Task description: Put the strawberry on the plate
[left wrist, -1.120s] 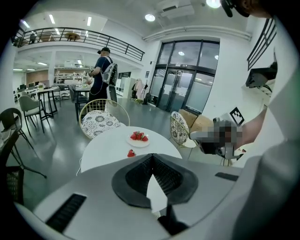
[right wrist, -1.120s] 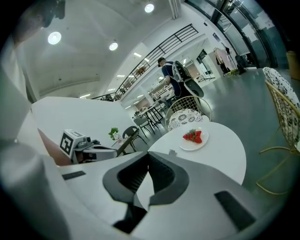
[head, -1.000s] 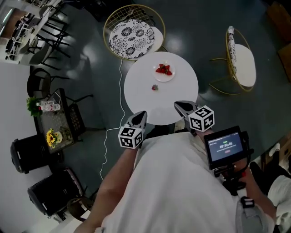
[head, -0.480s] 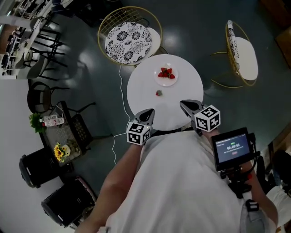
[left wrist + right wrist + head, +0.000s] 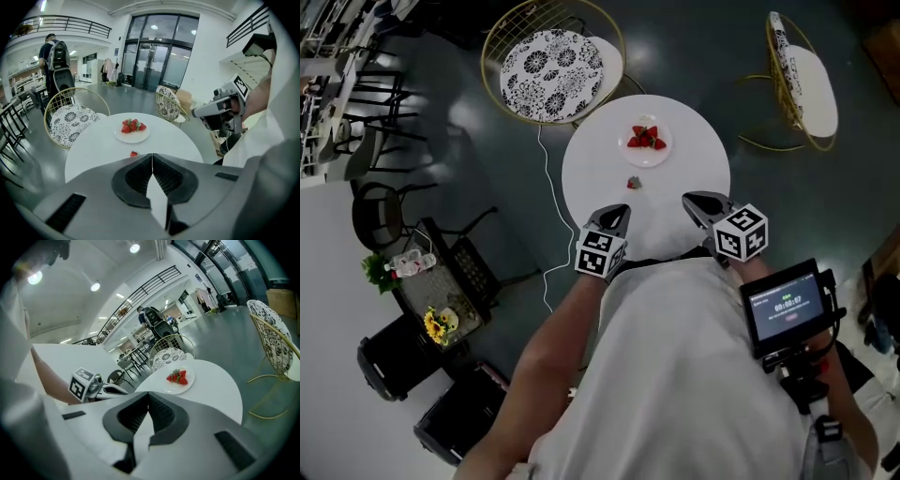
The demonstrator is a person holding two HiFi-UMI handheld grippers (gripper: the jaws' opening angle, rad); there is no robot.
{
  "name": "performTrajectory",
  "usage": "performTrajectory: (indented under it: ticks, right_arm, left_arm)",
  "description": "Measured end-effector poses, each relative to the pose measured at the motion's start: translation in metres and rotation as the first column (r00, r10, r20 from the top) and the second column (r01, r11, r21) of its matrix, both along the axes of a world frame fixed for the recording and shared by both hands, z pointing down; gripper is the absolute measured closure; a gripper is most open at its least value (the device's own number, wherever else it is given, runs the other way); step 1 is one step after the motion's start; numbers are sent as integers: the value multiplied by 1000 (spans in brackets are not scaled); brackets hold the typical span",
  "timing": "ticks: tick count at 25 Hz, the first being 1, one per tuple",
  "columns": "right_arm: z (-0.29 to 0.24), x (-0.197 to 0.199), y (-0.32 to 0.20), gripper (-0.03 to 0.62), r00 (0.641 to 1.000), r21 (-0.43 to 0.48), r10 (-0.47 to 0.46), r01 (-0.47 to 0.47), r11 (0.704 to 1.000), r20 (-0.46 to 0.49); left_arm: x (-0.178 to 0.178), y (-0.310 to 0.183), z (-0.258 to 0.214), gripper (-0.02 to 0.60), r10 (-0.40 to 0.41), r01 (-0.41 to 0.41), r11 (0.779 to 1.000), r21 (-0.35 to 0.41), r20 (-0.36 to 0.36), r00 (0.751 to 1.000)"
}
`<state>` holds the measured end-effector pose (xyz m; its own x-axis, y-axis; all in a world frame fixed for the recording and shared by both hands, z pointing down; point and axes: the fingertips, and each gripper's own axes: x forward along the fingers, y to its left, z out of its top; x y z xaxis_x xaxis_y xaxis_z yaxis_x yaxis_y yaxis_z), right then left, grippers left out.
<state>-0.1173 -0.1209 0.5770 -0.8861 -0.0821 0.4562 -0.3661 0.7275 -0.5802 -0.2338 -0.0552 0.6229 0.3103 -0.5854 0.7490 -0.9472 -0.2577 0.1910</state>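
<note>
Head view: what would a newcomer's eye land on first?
The round white table at centre, with a small plate of red strawberries towards its far side and one lone strawberry lying loose just short of the plate. Then the left gripper and right gripper, both shut and empty, poised over the table's near edge.

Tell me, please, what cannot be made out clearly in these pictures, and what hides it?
- Loose strawberry: left gripper view, lower part behind the left gripper; right gripper view, wholly behind the right gripper.
- Strawberries on the plate: head view, too small to count.
- Table base: every view, under its own top.
- Screen: head view, print too small to read.
</note>
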Motion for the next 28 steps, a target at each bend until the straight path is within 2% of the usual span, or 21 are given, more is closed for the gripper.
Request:
performTrajectory:
  ticks: [8,19,21,24,28]
  right_arm:
    - [7,1,-16,586,999,-14,43,-44,999,-33]
    - [18,13,-9,586,993,-55,104,-107,993,-56]
    - [20,16,-10,586,991,-61,119,-123,991,-59]
    - [23,19,-11,586,989,-67,134,-138,988,-61]
    - [24,21,-9,586,987,-75,150,-155,985,-63]
  left_arm:
    - [-6,-17,25,574,97,-94,993,-70,40,994]
    - [-8,-29,56,571,241,-220,965,-145,140,960]
    - [-6,-32,60,537,270,-246,956,-161,149,951]
    - [-6,-37,65,524,309,-279,943,-182,168,936]
    - [-6,-41,73,445,352,-311,927,-209,201,914]
